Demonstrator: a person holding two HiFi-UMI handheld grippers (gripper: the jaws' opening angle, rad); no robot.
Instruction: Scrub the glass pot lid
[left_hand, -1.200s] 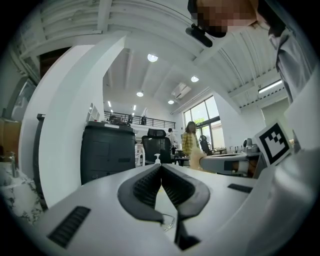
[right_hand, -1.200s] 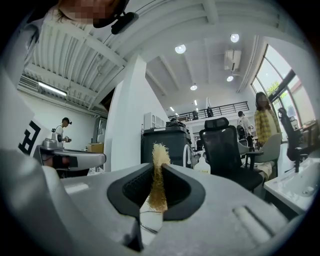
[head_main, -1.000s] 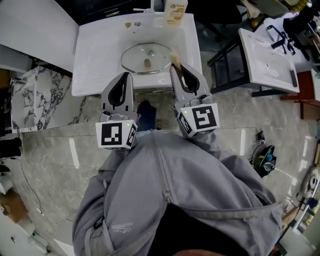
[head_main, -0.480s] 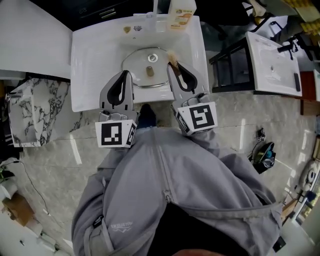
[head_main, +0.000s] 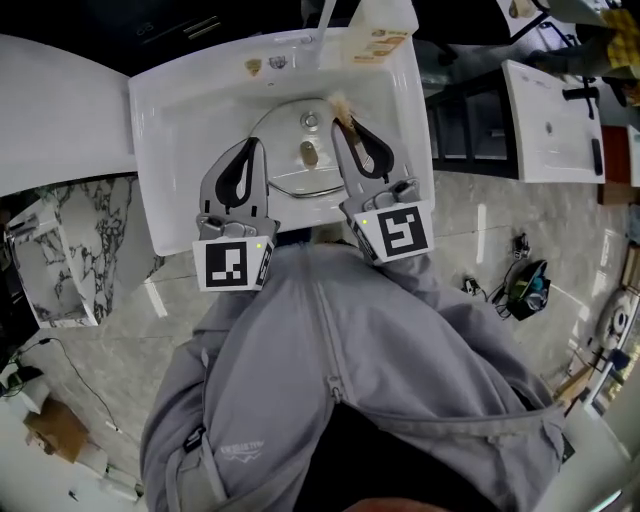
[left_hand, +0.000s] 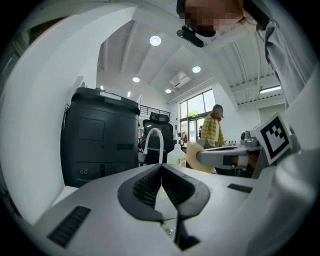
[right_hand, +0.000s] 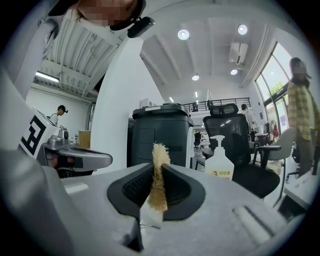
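Lid (head_main: 300, 175) lies in the white sink (head_main: 180, 120), between both tips. I see my left hand-held gripper (left_hand: 161, 169) closed on nothing; my right hand-held gripper (right_hand: 156, 170) pinches a tan scrubber (right_hand: 159, 152).

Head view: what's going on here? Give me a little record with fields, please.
Place: white ceramic sink
In basin: round glass pot lid, knob up
Left gripper: shut, empty, over the lid's left side
Right gripper: shut on tan fibrous scrubber
Behind basin: white pump soap bottle
Scrubber touching lid: cannot tell
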